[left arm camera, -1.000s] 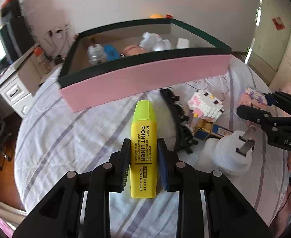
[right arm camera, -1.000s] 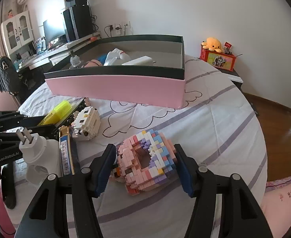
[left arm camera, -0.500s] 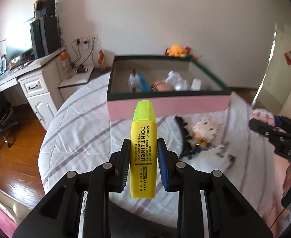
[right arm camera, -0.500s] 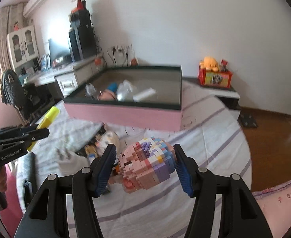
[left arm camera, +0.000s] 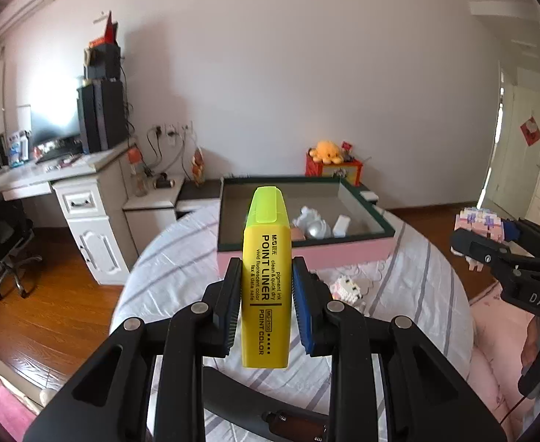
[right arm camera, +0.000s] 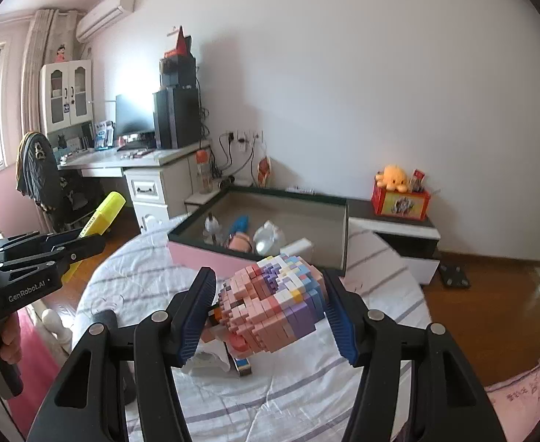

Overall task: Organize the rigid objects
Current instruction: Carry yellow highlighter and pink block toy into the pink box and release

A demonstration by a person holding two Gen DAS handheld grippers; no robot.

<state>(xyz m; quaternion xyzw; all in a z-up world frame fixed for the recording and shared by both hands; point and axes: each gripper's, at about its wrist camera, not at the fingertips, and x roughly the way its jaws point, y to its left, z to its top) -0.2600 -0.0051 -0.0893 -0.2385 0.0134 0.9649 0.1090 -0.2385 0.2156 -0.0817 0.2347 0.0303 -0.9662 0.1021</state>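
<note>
The left gripper (left arm camera: 266,307) clamps a yellow highlighter (left arm camera: 267,280) upright between its pads, cap pointing away. The right gripper (right arm camera: 270,309) pinches a pink-and-purple block-built doughnut (right arm camera: 271,307) between its blue pads. Below both, a small white block figure (left arm camera: 347,287) lies on the striped bedsheet (left arm camera: 174,269). Beyond stands the pink-sided box (right arm camera: 233,258), holding what may be a bottle and several pale items.

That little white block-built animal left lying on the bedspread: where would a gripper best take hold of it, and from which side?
Grip the white block-built animal across its blocky body, coming down from above. It lies low on the striped bedspread in front of the pink box, so its sides are free and roughly flat for the pads. Its finer shape is too small to tell.
</note>
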